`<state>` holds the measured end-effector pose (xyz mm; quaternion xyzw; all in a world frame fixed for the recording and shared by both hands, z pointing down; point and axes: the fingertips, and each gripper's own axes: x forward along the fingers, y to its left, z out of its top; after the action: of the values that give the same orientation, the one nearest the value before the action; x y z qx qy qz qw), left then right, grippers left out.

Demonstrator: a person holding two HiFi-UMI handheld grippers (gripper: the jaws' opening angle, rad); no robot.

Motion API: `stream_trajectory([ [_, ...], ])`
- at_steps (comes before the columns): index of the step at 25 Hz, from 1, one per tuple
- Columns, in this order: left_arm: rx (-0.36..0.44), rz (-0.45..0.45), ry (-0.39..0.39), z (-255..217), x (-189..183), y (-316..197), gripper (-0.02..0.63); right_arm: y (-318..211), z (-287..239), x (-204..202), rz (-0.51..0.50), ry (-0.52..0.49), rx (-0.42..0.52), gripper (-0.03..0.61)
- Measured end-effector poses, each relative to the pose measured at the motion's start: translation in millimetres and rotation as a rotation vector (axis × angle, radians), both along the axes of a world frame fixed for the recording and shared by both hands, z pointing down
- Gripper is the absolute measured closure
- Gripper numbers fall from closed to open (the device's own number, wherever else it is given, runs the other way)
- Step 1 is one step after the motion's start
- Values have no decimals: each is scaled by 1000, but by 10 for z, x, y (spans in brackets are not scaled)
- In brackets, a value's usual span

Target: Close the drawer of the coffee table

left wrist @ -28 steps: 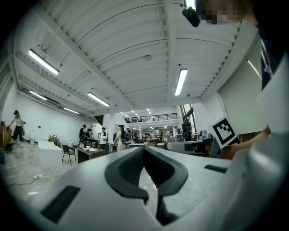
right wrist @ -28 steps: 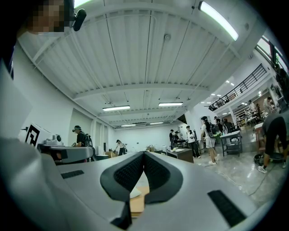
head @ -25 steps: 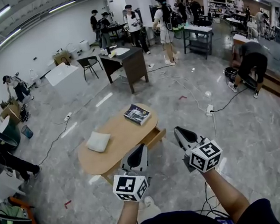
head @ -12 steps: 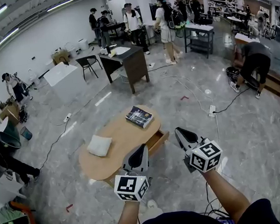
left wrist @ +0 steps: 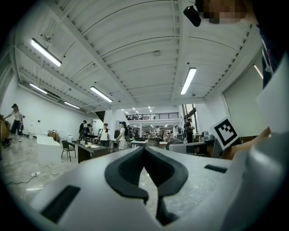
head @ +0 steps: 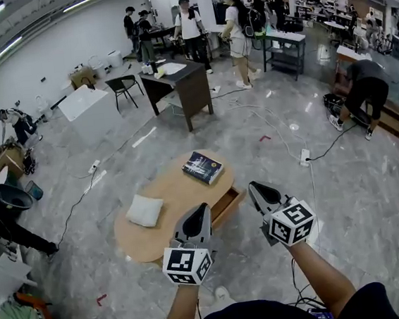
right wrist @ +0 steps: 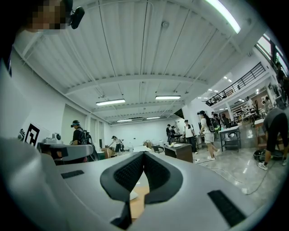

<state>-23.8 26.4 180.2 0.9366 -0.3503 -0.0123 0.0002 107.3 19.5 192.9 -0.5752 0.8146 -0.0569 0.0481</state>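
The oval wooden coffee table (head: 171, 193) stands on the grey floor in front of me in the head view. Its drawer (head: 227, 203) is pulled out on the right side, facing my grippers. A dark book (head: 202, 167) and a white cushion (head: 145, 210) lie on the top. My left gripper (head: 203, 207) hovers shut just in front of the table's near edge, beside the drawer. My right gripper (head: 252, 184) is shut too, a little to the right of the drawer and apart from it. Both hold nothing. In the right gripper view a strip of the table's wood (right wrist: 137, 200) shows below the closed jaws.
A dark desk (head: 178, 87) and a black chair (head: 125, 89) stand beyond the table, with several people behind them. A person (head: 362, 85) bends over at the right. Cables and a power strip (head: 303, 156) lie on the floor to the right.
The view has drifted forward: the table and open drawer sit slightly nearer to the grippers. Both grippers stay shut and hold their places in the view.
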Motion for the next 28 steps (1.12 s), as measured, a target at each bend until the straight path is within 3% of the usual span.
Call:
stream_trajectory([
  [16, -35, 40, 12, 42, -465, -830, 612, -731, -15, -450, 51, 12, -16, 568],
  [28, -73, 58, 41, 204, -757, -1144, 612, -969, 98, -701, 76, 38, -42, 568],
])
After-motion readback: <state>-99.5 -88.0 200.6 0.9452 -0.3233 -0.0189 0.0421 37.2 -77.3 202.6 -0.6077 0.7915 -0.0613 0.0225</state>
